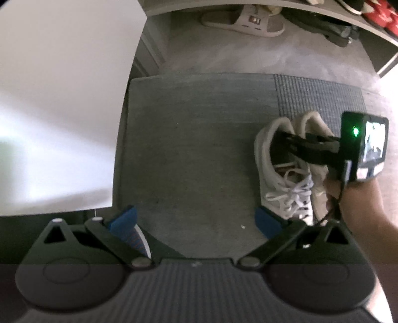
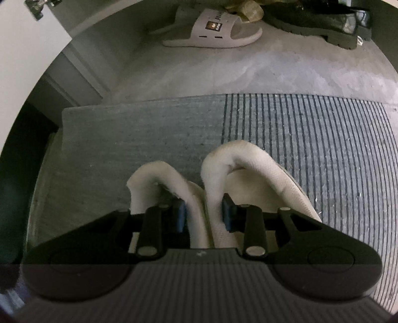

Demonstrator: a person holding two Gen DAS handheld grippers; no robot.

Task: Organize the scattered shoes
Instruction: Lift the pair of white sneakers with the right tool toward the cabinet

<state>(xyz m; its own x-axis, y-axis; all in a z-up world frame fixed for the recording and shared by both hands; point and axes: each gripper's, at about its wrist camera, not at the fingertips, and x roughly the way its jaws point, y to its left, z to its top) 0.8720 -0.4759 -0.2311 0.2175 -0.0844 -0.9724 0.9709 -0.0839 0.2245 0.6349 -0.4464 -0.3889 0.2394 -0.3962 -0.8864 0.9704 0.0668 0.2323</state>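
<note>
Blue pads [image 2: 227, 215] of the right gripper [image 2: 204, 215] sit nearest the right wrist lens, one inside each of two white sneakers [image 2: 248, 188], pinching the two touching inner collar walls together so that both shoes are held as a pair; the jaws stand narrow, closed on that doubled fabric. From this camera the heels point toward twelve o'clock and the toes run back under the gripper toward six, so the pair's long axis lies along the line the fingers point. Whether the soles rest on the grey mat [image 2: 139, 129] or hang just above it I cannot tell.

Seen from the left wrist, the same white sneakers [image 1: 281, 174] lie at about three o'clock of the left gripper [image 1: 196, 218], with the right gripper [image 1: 308, 146] reaching into them from the right and a hand [image 1: 355, 198] behind it. The left gripper has its blue pads [image 1: 268, 223] spread wide with nothing between them, over bare mat [image 1: 189, 149], and a patterned shoe toe [image 1: 138, 238] shows just behind its left finger.

Beyond the mat's far edge, toward twelve o'clock, a white slide sandal [image 2: 214, 27] and a dark boot [image 2: 321, 24] rest on the floor under a shelf [image 1: 298, 10] bearing red shoes [image 1: 380, 12]. I judge the carry should go straight ahead, heels first, and the right hand is the one placed for it, the left being free
</note>
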